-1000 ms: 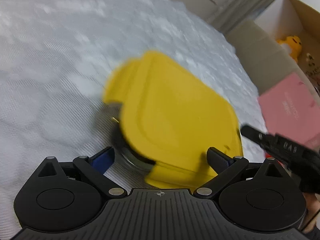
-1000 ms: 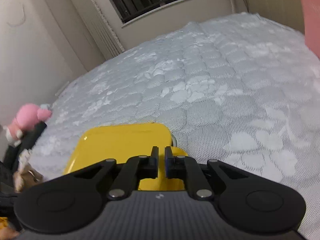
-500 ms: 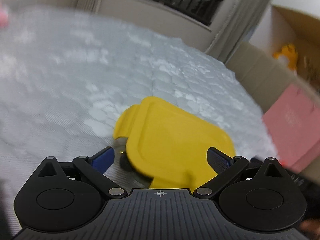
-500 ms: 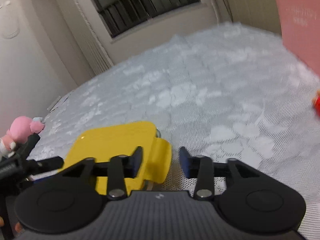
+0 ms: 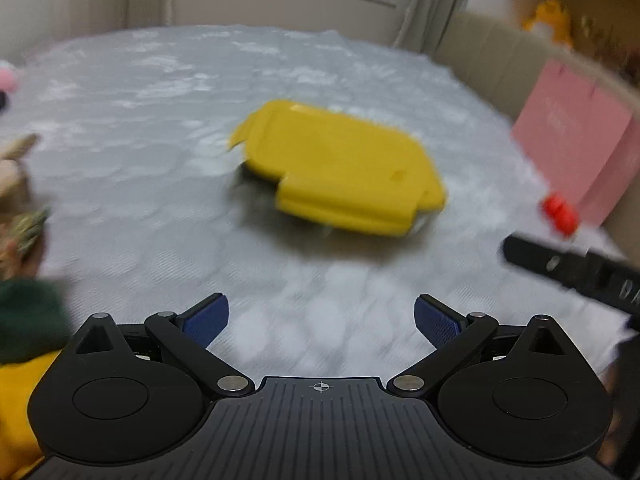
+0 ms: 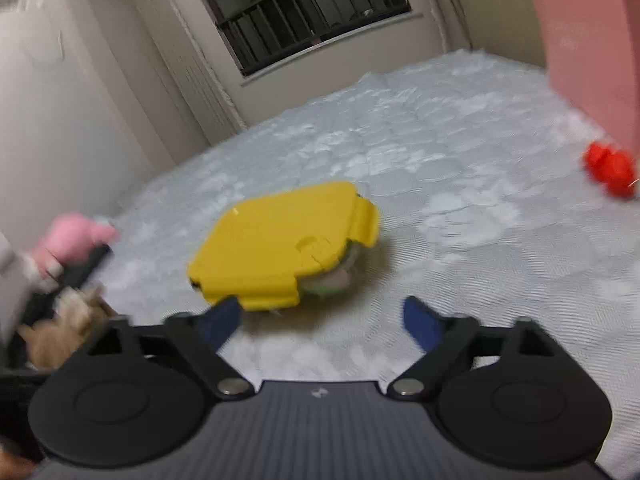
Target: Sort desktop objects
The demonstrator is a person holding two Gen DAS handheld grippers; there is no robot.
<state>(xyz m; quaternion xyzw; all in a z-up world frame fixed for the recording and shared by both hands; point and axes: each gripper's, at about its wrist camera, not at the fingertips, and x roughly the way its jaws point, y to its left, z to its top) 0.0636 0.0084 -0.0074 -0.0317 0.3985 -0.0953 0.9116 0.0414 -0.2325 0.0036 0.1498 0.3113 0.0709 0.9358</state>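
A yellow-lidded container (image 5: 340, 168) lies on the pale quilted surface (image 5: 160, 120), closed, with green and pink contents showing under the lid (image 6: 280, 236) in the right wrist view. My left gripper (image 5: 321, 320) stands open, well back from the container, with nothing between its fingers. My right gripper (image 6: 322, 320) is opening its jaws, which stand wide and hold nothing; the container sits just beyond its left fingertip. In the left wrist view the right gripper's black finger (image 5: 560, 268) pokes in from the right.
A small red object (image 5: 560, 214) (image 6: 610, 172) lies by a pink box (image 5: 580, 152) at the right. A pink plush (image 6: 74, 236) and brown clutter (image 6: 68, 328) sit at the left edge. A cardboard box with a yellow toy (image 5: 548, 20) stands at the back right.
Both grippers have pulled back from the yellow container. The right gripper, shut over the lid before, has spread wide. The left gripper no longer straddles the container.
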